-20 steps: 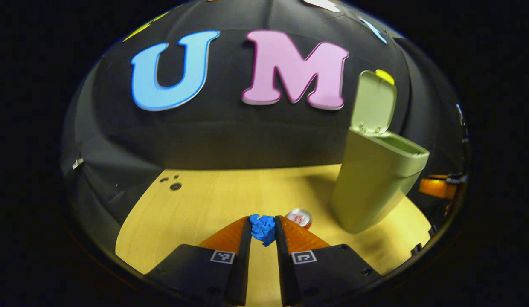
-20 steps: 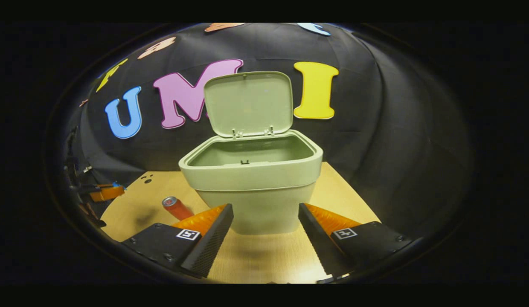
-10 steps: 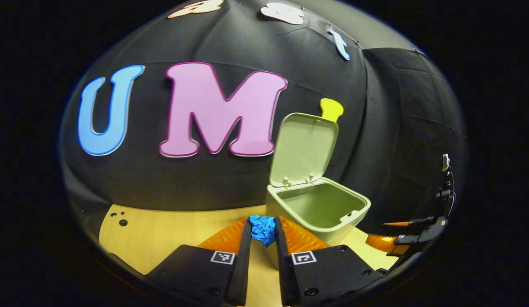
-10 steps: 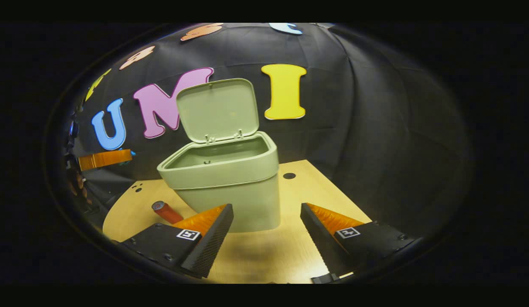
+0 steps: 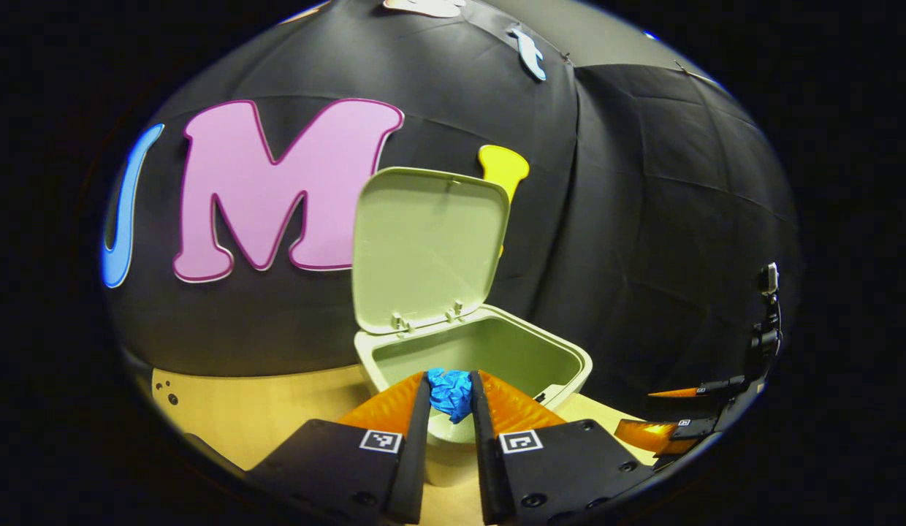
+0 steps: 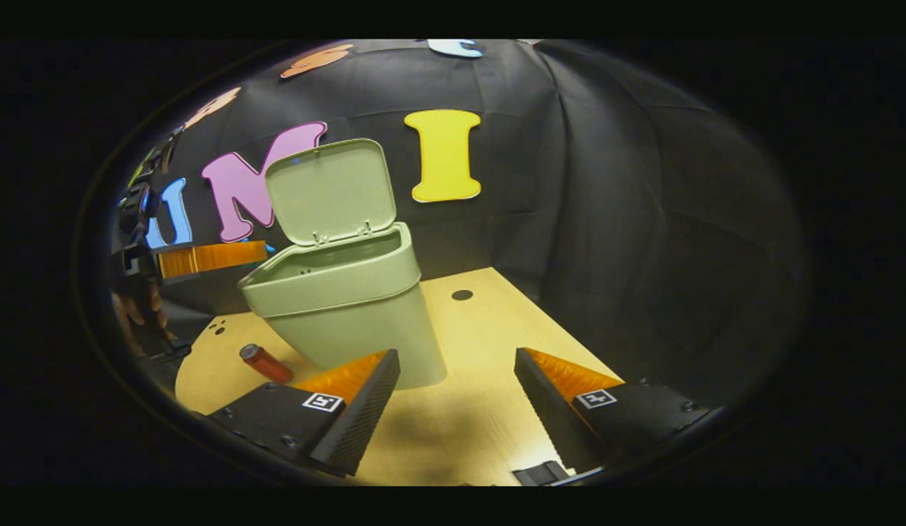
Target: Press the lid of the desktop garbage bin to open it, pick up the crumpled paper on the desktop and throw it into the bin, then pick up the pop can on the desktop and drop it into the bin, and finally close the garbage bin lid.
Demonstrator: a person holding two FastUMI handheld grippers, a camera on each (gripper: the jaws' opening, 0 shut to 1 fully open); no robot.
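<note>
The left gripper (image 5: 450, 398) pinches the crumpled paper (image 5: 451, 392) (a creased blue wad) at the near rim of the smooth, boxy green bin (image 5: 482, 358), whose rounded lid (image 5: 427, 245) stands upright. The right gripper (image 6: 457, 387) hangs wide open and empty above the pale wood-grain bench (image 6: 489, 321); the cylindrical pop can (image 6: 265, 363) lies on its side left of the bin.

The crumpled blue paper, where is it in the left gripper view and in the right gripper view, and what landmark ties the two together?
Left gripper view: the crumpled blue paper sits low at centre, pinched in the left gripper, in front of the bin's near rim.
Right gripper view: a sliver of blue at the far left, beside the left gripper's finger; too small to be sure.
Shared landmark: the green garbage bin, its lid standing open.
</note>
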